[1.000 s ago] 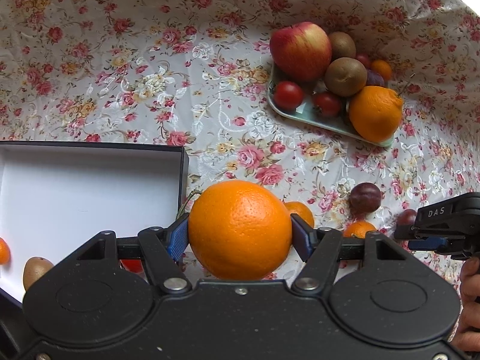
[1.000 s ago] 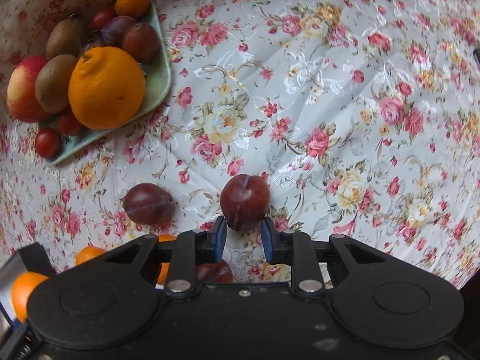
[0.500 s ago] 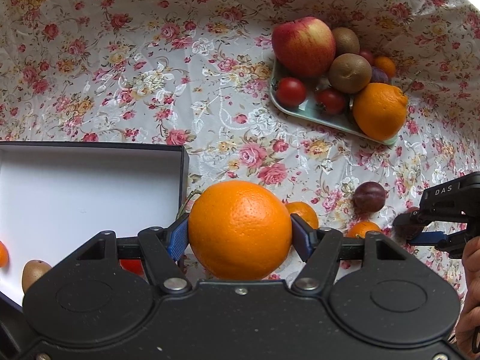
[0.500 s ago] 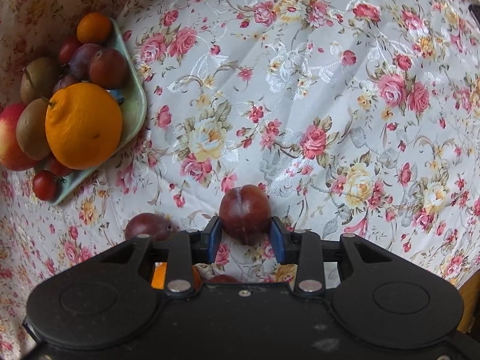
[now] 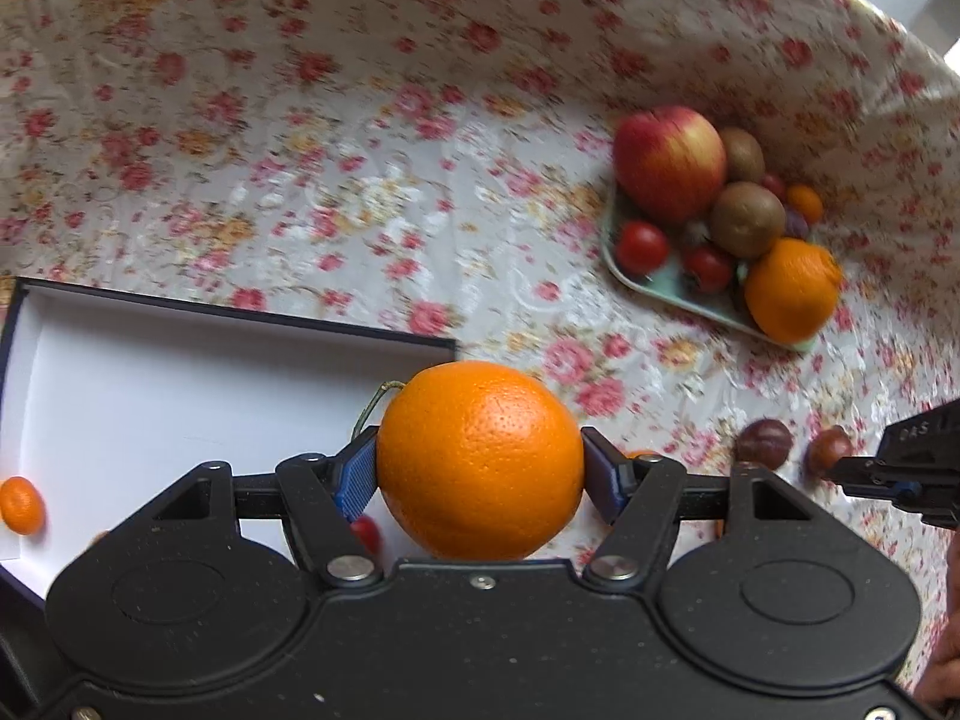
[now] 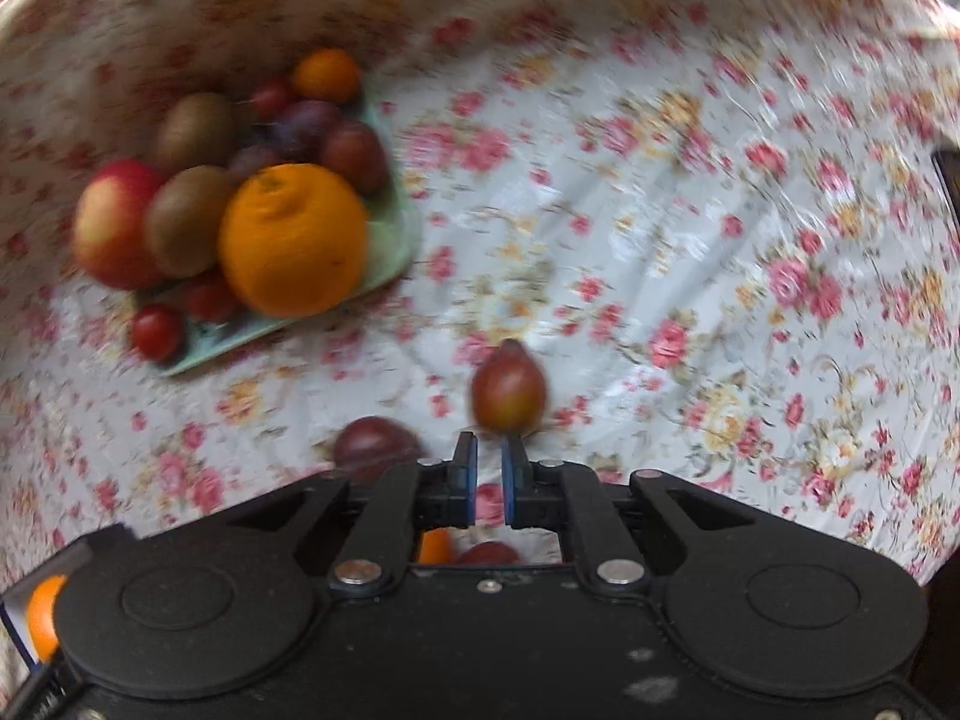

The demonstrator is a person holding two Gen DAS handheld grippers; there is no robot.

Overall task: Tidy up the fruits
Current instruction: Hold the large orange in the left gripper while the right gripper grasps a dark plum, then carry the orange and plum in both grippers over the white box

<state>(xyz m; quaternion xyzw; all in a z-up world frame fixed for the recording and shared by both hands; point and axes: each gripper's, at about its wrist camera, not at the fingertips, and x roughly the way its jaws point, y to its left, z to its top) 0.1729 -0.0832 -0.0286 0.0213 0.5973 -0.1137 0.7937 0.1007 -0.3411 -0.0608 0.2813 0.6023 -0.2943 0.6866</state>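
The left gripper (image 5: 480, 468) pinched a big orange (image 5: 480, 459) between its blue pads, one pad pressed on each side, w/ the fruit held above the near right corner of the white box (image 5: 180, 384). The box was dark-rimmed, open-topped, mostly bare inside: a small mandarin (image 5: 21, 505) lay near its left wall, and a small red fruit (image 5: 366, 531) showed just under the left finger (prob. a cherry tomato, partly hidden). A thin green stem (image 5: 372, 405) curved up beside the orange.

The right gripper (image 6: 489, 474) had its fingers drawn nearly together, only a narrow gap btwn the pads and nothing in it. A plum (image 6: 509, 390) sat on the floral tablecloth (image 6: 690, 240) just ahead of the fingertips; whether it touched them could not be told (frame blurred). A second plum (image 6: 375, 447) lay just left of it on the cloth.

The pale green tray (image 6: 390, 222) stood further back, piled full: a red apple (image 6: 114, 228), two kiwis (image 6: 186, 228), a second large orange (image 6: 294, 240) at the near edge, cherry tomatoes (image 6: 157, 331), dark plums (image 6: 354, 156) and a small mandarin at the far end (image 6: 327, 77).

From the left wrist view the right gripper showed at the right edge, w/ both plums near its tip.
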